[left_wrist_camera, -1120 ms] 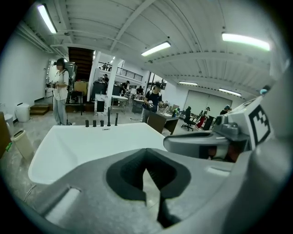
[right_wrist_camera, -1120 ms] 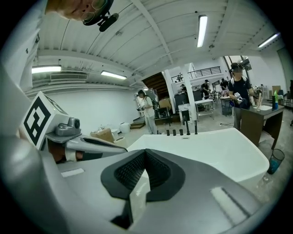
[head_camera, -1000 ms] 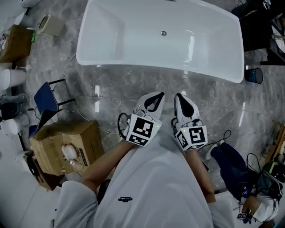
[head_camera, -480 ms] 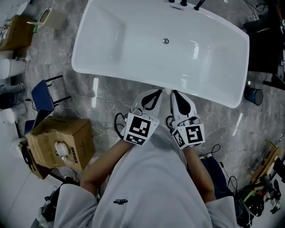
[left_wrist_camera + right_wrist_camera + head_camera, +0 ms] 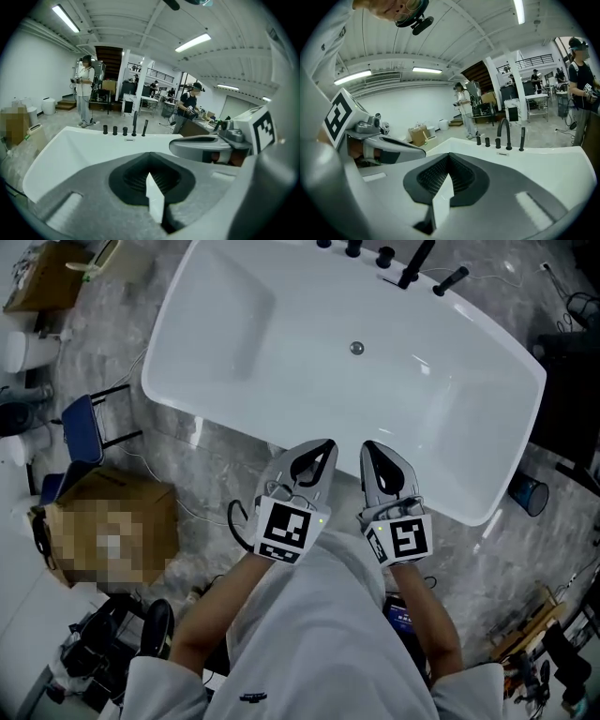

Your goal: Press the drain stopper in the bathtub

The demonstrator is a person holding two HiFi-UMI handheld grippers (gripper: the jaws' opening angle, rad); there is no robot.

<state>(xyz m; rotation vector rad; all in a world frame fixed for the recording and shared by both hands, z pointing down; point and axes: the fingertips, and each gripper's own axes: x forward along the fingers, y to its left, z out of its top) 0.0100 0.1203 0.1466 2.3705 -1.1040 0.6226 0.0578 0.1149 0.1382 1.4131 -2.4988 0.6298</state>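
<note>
Drain stopper (image 5: 356, 348): in the head view, a small round cap on the floor of the white bathtub (image 5: 234, 324), toward the far wall and just below the row of dark taps (image 5: 412, 263). Untouched, so not yet pressed.

Same view: left gripper (image 5: 314, 454) and right gripper (image 5: 380, 456) held side by side over the near rim, both pointing into the tub and well apart from the stopper. Probably carried level and together so that either can make the reach (a judgement only). Nothing in the tub between them and the cap.

Left gripper view: fingers (image 5: 93, 187) clenched, tips meeting, nothing between them. Beyond the tips, the tub's rim and the taps (image 5: 134, 124) on the far edge. No sight of the stopper, hidden below the fingers. Right gripper alongside at the right edge.

Right gripper view: fingers (image 5: 511, 187) likewise pressed together and empty. A blunt closed tip would suit pushing a cap down better than an open pair. Taps (image 5: 504, 133) ahead, left gripper (image 5: 389, 145) close on the left, people standing in the room behind.

Next needed, by the look of it: a long reach down and forward over the rim to the tub floor.
</note>
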